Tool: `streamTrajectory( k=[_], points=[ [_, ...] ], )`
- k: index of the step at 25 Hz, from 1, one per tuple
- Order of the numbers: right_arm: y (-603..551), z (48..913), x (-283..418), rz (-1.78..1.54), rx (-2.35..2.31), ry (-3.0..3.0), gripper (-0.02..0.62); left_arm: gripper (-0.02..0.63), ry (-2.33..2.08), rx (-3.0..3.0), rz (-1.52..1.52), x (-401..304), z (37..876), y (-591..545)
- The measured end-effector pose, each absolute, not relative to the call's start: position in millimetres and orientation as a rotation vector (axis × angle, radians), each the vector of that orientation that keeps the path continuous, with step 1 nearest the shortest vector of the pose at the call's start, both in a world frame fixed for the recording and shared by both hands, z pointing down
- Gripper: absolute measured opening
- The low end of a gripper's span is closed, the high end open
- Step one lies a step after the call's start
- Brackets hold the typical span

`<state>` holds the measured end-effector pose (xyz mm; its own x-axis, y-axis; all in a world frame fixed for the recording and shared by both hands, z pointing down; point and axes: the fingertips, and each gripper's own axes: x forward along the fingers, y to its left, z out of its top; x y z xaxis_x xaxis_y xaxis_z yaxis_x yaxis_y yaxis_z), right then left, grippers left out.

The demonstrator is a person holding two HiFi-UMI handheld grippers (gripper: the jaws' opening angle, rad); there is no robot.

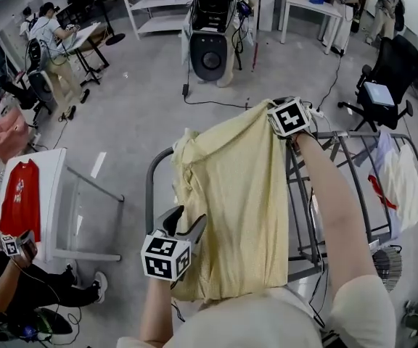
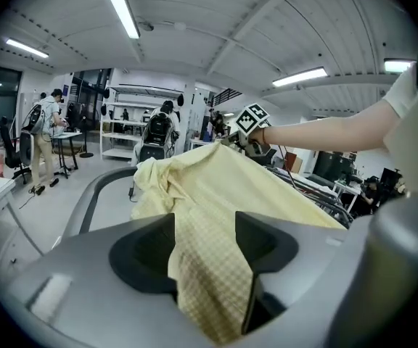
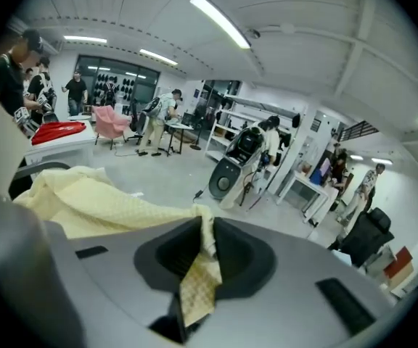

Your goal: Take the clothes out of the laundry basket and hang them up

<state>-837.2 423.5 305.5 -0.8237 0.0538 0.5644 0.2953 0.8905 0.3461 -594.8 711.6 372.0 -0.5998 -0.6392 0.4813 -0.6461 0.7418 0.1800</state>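
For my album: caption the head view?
Yellow shirt over a drying rack: right hand-held gripper pinching it, left hand-held gripper open around its edge.

Bright overhead light, sharp, fisheye-warped edges

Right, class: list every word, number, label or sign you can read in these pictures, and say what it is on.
No readable text anywhere.
Red shirt: white print, too small to read.
Marker cubes: square patterns, no letters.
Yellow shirt: no print visible.
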Motion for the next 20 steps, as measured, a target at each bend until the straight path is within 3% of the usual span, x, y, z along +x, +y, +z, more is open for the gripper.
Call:
streamTrajectory(
  k=[3, 6, 13, 20],
  points=[
    [412.3, 297.7, -837.3, -0.572, -0.149, -2.487, 0.081, 0.268, -2.419, 0.948, 0.006, -581.6, 372.9, 722.5],
    [403.8, 301.0, -825.0, -0.51, -0.134, -2.435, 0.207, 0.268, -2.439, 0.924, 0.019, -570.5, 366.5, 731.2],
    [415.5, 275.7, -759.5, -0.317, -0.278, -2.589, 0.195, 0.268, -2.441, 0.891, 0.098, -531.7, 357.8, 741.6],
    [463.5, 289.4, -618.0, -0.163, -0.62, -2.584, 0.204, 0.256, -2.473, 0.774, 0.094, -478.8, 359.8, 766.9]
  ],
)
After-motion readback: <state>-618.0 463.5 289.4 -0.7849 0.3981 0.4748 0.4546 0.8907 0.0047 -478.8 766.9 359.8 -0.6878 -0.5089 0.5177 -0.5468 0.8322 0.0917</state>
